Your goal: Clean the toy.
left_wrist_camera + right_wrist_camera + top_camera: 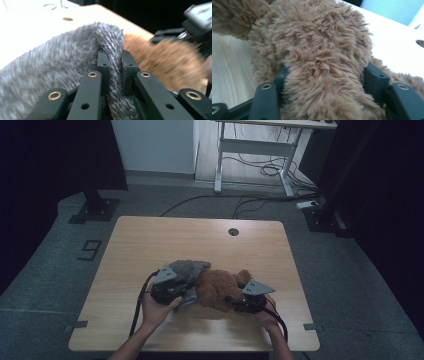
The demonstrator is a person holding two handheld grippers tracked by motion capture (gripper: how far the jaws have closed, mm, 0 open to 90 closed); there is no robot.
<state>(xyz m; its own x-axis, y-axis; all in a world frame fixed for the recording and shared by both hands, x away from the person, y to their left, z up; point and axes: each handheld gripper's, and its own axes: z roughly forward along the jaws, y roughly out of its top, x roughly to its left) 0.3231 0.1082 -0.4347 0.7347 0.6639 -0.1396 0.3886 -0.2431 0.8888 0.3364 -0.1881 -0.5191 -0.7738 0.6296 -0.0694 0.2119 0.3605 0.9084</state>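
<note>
The left gripper (176,287) sits at the near middle of the table, its jaws pressed together on a fold of the grey plush fabric (187,269); in the left gripper view the fold (112,50) rises pinched between the two black jaws and arches over their tips. The right gripper (239,301) is just to the right of it, jaws spread wide around a thick part of the brown teddy bear (220,287), whose fur (322,57) bulges between and over them in the right gripper view, touching both. The bear lies on its side between the two grippers, its left end touching the grey fabric, which spreads away from the person. Each gripper is held by a hand, left hand (156,311) and right hand (267,317), coming in from the near edge. All of this rests on the wooden table (150,240), which has a round cable hole (233,231) near its far edge.
</note>
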